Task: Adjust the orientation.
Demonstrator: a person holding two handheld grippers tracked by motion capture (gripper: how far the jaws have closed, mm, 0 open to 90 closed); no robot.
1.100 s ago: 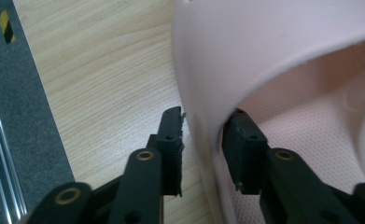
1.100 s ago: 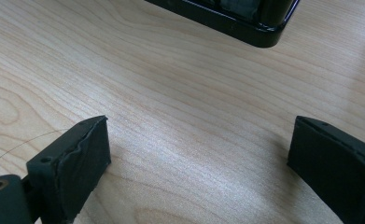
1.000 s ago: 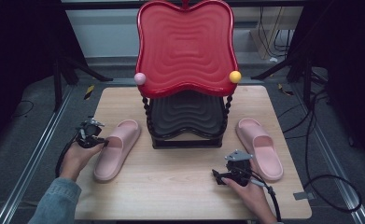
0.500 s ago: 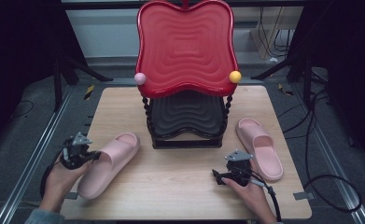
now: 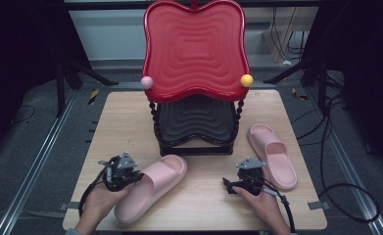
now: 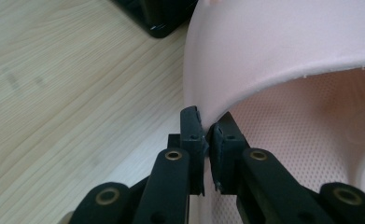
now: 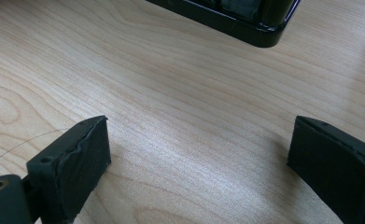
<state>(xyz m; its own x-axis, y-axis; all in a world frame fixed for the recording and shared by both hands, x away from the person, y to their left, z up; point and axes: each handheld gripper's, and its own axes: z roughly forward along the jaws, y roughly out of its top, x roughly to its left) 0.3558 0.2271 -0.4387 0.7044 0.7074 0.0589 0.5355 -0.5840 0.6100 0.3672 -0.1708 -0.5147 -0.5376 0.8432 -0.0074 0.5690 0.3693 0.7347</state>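
On the pale wooden table [image 5: 130, 112], towards its near left edge, the left gripper [image 5: 130, 177] pinches the strap edge of a pink slipper [image 5: 152, 192], its jaws pressed onto the rim, and the slipper lies slantwise with its toe pointing towards the black foot of the red rack [image 5: 195, 49] at the middle. Right of the rack's base, the right gripper [image 5: 243, 177] rests low over bare wood with its jaws spread wide and nothing between them, just beside the second slipper [image 5: 272, 154] near the right edge. Around the table lie grey floor [image 5: 27, 142], metal rails [image 5: 37, 161] at the left and black cables [image 5: 346, 196] at the right.
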